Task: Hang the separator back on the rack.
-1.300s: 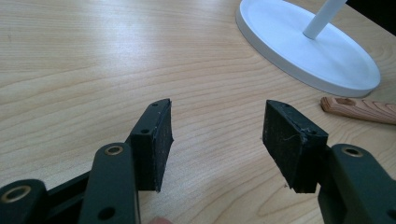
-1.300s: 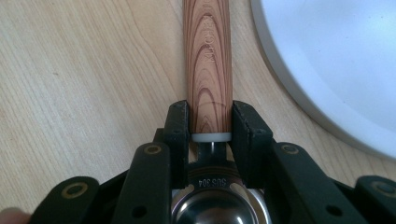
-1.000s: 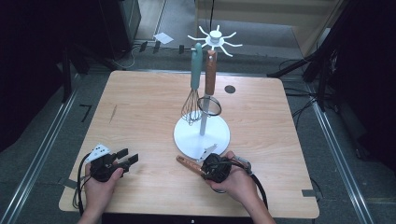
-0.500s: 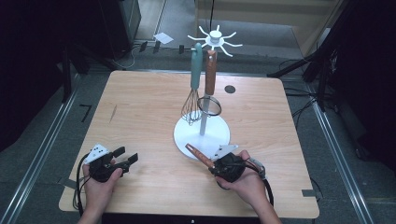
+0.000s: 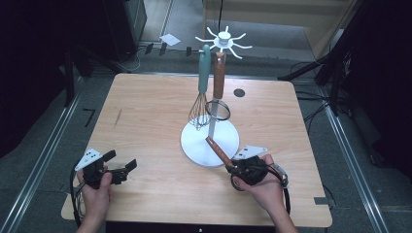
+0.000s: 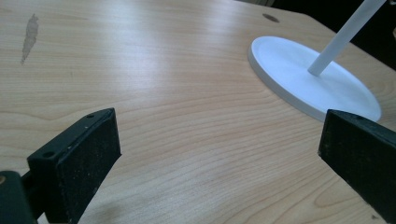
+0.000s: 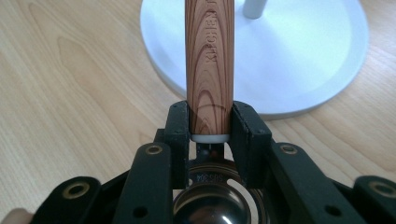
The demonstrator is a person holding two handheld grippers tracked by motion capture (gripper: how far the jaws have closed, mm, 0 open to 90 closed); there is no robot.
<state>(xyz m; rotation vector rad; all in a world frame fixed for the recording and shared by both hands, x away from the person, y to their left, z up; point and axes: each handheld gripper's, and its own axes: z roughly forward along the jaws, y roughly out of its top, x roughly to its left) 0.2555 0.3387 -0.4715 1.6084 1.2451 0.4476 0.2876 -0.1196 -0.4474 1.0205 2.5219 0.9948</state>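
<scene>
Holding a wooden-handled utensil (image 7: pixel 209 60) near the foot of its handle, the right hand-held gripper (image 5: pixel 236 168) has its jaws clamped on both sides of the wood, just above a pale collar and a shiny metal bowl that sits back inside the gripper body. In the high view the handle slants up and away from the right hand (image 5: pixel 262 182), its free end over the near edge of the white round base (image 5: pixel 194 141) of the utensil stand (image 5: pixel 212 121). Gripping low and leaving the long handle free probably serves to present the top end to one of the hook arms (image 5: pixel 238 47) at the head of the pole. A teal-handled whisk (image 5: pixel 201 92) and a brown-handled strainer (image 5: pixel 218 87) already hang there, so this looks like the next piece to go up.

The left hand-held gripper (image 5: pixel 121 166) rests at the near left of the counter (image 5: pixel 145 111), well apart from the stand. Its jaws have just been opening and now stand wide with nothing between them, bare wood showing through the gap in the left gripper view. It likely waits clear so that the right hand can lift unhindered.
</scene>
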